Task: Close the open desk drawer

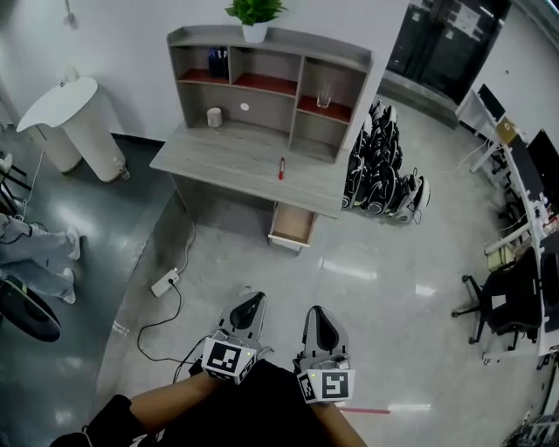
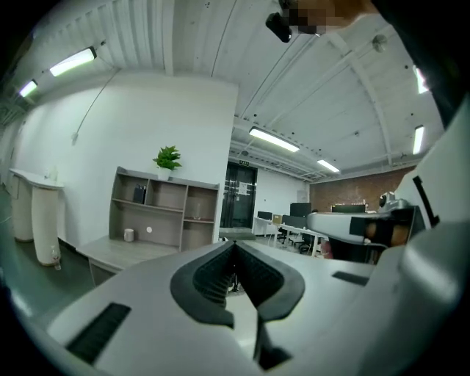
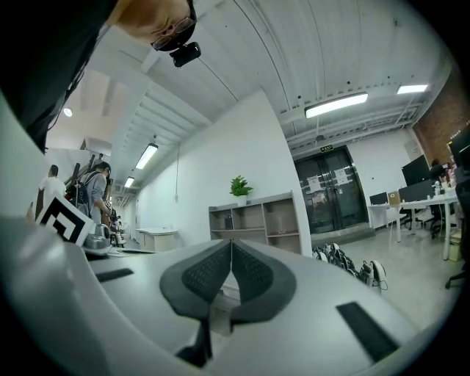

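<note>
Grippers are two: left gripper [image 1: 251, 301] and right gripper [image 1: 320, 314], at the bottom middle of the frame, each with jaws pressed together on nothing. One open drawer [image 1: 293, 225] sticks out under the surface [image 1: 227, 157], upper middle, well apart from them. One red pen [image 1: 281, 168] lies on this surface; one plant [image 1: 255, 12] stands on the shelf unit [image 1: 288, 45].
</note>
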### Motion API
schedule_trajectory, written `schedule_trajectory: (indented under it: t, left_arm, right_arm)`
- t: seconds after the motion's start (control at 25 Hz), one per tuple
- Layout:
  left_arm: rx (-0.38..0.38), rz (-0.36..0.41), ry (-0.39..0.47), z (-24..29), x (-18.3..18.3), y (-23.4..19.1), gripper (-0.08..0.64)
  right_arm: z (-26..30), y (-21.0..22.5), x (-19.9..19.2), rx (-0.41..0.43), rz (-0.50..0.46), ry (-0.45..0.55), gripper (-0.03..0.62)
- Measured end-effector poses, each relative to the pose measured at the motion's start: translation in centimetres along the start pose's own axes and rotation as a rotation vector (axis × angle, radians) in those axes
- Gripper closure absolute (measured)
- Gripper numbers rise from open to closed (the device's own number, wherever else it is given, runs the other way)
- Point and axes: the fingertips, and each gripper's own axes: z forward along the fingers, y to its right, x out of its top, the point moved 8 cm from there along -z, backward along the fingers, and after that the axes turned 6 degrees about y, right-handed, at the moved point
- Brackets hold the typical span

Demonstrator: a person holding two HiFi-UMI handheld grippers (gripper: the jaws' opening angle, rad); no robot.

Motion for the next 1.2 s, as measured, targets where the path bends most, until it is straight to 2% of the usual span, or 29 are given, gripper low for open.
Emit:
schedule_trajectory:
  t: [0.08, 0.28, 0.44, 0.52, 0.76, 1.0, 1.2]
  left_arm:
    - [-0.003, -0.02, -0.007, 0.9, -0.4, -0.5, 0.546]
    - [-0.024, -0.012, -0.003, 3.6, -1.0, -0.9, 0.546]
    - [-0.028, 0.008, -0.027, 5.5, -1.8, -2.1, 0.546]
    - [-0.009, -0.021, -0.024, 6.5, -2.2, -3.0, 0.546]
    - [0.013, -0.022, -0.028, 10.6, -2.6, -6.2, 0.546]
    - [0.031, -0.013, -0.016, 15.5, -3.2, -10.3, 0.546]
    - [0.07, -0.05, -0.032, 18.8, -2.8, -14.7, 0.546]
  right_arm:
    - [0.6, 0.4, -0.4, -0.005, 0.0, -0.012, 0.575]
    - [2.1, 2.0, -1.2, -0.031, -0.033, -0.053, 0.574]
    - [4.4, 3.1, -2.1, -0.002, -0.038, -0.061, 0.574]
    - [5.7, 3.5, -2.8, 0.007, -0.034, -0.072, 0.574]
    - [11.0, 5.1, -4.2, 0.032, -0.017, -0.12, 0.574]
    - [16.6, 6.4, -6.1, 0.061, -0.039, -0.178, 0.574]
    - [20.2, 8.5, -7.4, 0.056, -0.019, -0.225, 0.574]
